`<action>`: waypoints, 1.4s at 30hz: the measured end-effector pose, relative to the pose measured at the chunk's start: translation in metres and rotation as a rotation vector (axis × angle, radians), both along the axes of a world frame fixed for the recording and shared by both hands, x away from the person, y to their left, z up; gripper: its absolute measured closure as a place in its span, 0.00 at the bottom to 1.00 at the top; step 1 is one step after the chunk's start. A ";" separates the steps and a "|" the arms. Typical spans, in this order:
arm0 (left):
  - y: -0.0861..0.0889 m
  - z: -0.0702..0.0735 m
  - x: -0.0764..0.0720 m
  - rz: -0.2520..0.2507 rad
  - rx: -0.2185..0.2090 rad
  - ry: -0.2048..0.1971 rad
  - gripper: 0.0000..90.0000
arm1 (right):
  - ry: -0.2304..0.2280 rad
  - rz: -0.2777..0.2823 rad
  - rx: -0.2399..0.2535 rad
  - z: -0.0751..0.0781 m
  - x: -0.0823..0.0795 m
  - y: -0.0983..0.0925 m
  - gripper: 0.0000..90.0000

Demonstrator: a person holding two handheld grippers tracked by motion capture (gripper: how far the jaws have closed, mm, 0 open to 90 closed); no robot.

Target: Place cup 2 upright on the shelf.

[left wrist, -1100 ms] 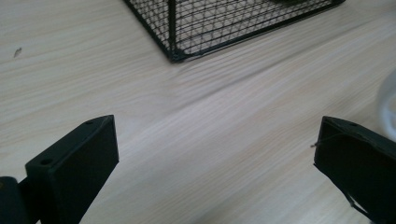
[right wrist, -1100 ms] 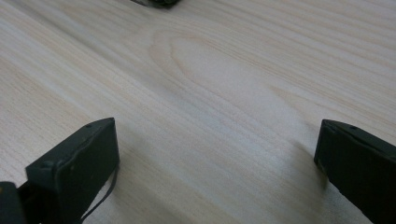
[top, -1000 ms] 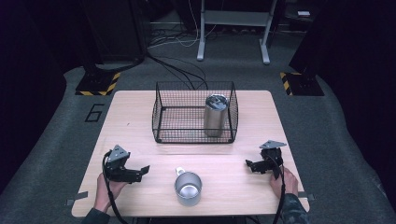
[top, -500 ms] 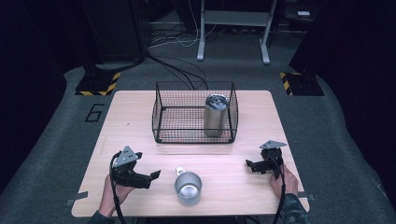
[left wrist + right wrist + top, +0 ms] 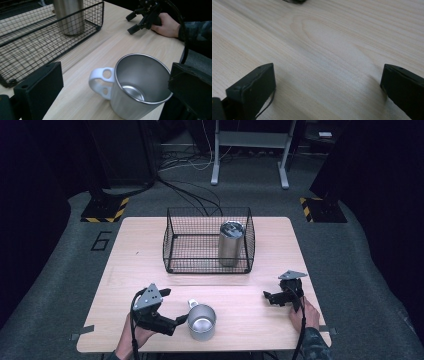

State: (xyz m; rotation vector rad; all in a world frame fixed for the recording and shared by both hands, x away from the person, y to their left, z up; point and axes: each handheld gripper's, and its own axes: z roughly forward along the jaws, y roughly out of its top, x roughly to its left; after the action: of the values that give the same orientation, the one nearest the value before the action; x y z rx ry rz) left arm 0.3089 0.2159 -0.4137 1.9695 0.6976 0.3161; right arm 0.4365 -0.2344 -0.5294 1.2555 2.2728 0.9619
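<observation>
On the near edge of the desk (image 5: 135,245) an open steel mug (image 5: 202,321) stands upright, its white handle (image 5: 192,304) pointing away from the person and slightly left. The left hand-held gripper (image 5: 181,319) sits just left of the mug, jaws spread wide; in the left gripper view the mug (image 5: 140,85) lies between the two black jaws, close against the right-hand one, while the left-hand one stands well clear of the handle (image 5: 101,81). Whether the nearer jaw actually touches the mug's wall cannot be told. The mug is empty, its shiny bottom showing.

The right hand-held gripper (image 5: 267,297) rests low over the desk near the right edge, well apart from the mug, held by the person's hand (image 5: 302,312). Its jaws are spread with nothing between them; in the right gripper view bare wood (image 5: 324,50) lies between them. The left gripper view catches this same gripper (image 5: 133,22) farther off, with the hand (image 5: 168,23) behind it.

A black wire basket (image 5: 172,245) sits at the middle of the desk, beyond the mug. Inside it, in the right part, a steel tumbler (image 5: 230,243) stands upright with a lid on top. The rest of the basket holds nothing
</observation>
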 end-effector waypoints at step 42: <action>-0.063 -0.038 0.014 -0.212 0.069 0.026 0.00 | 0.000 0.002 0.000 0.000 0.000 0.000 0.00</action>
State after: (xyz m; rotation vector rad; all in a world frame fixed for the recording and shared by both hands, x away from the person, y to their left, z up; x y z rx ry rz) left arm 0.3227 0.1527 -0.4519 2.0952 0.4945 0.1880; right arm 0.4365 -0.2345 -0.5294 1.2537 2.2745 0.9628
